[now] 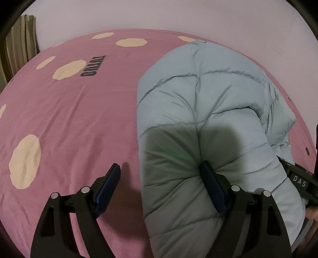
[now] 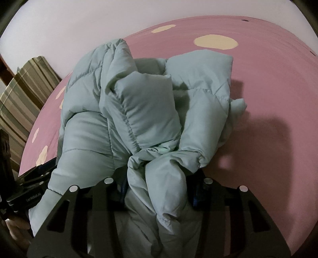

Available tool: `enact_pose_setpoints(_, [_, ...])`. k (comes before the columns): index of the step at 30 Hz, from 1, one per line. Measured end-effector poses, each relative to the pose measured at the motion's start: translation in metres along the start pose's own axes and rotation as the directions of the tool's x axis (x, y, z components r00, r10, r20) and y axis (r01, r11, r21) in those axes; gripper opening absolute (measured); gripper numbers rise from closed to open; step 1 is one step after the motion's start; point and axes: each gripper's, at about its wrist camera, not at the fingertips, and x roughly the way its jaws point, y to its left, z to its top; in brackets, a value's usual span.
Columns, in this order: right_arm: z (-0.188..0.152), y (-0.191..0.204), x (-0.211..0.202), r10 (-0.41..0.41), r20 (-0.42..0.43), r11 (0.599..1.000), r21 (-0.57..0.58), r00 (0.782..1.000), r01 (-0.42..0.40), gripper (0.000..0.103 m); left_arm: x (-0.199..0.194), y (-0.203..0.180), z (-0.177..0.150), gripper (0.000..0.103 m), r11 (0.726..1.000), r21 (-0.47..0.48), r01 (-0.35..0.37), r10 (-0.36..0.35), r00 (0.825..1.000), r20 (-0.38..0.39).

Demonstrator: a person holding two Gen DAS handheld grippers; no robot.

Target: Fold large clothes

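Note:
A pale blue-green puffer jacket (image 1: 208, 103) lies bunched on a pink bed sheet with cream spots (image 1: 69, 119). My left gripper (image 1: 161, 172) is open: its right finger (image 1: 212, 188) presses on the jacket's near quilted panel and its left finger (image 1: 109, 182) is over the bare sheet. In the right wrist view the jacket (image 2: 143, 111) is piled up with folded sleeves, and my right gripper (image 2: 157, 190) is shut on a thick bunch of its fabric at the near end. The right gripper's fingertips are hidden by the fabric.
A pale wall (image 1: 178, 15) runs behind the bed. A striped curtain or cloth (image 1: 19, 43) hangs at the far left, also in the right wrist view (image 2: 23, 95). The other gripper's body (image 1: 300, 180) sits at the jacket's right edge.

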Motion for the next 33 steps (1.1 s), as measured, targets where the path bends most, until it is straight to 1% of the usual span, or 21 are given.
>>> enact_pose_setpoints(7, [0.016,0.025,0.019,0.015,-0.015,0.999,-0.042,1.000,-0.016,0.044,0.000,0.024,0.007,0.080,0.999,-0.034,-0.032,0.033,0.999,0.009])
enact_pose_setpoints(14, [0.024,0.044,0.034,0.030,-0.027,0.996,-0.082,0.999,-0.032,0.043,-0.001,0.048,0.013,0.080,0.996,-0.068,-0.061,0.062,0.998,0.013])
enact_pose_setpoints(19, [0.028,0.045,0.040,0.036,-0.036,0.995,-0.094,0.999,-0.040,0.043,0.002,0.058,0.015,0.080,0.995,-0.086,-0.060,0.061,0.998,0.012])
enact_pose_setpoints(25, [0.025,0.028,0.031,0.032,-0.036,0.995,-0.096,0.999,-0.035,0.044,0.004,0.058,0.014,0.080,0.995,-0.087,-0.057,0.058,0.998,0.015])
enact_pose_setpoints(33, [0.025,0.036,0.028,0.020,-0.024,0.996,-0.082,1.000,-0.022,0.049,0.005,0.058,0.017,0.080,0.995,-0.082,-0.061,0.062,0.998,0.013])
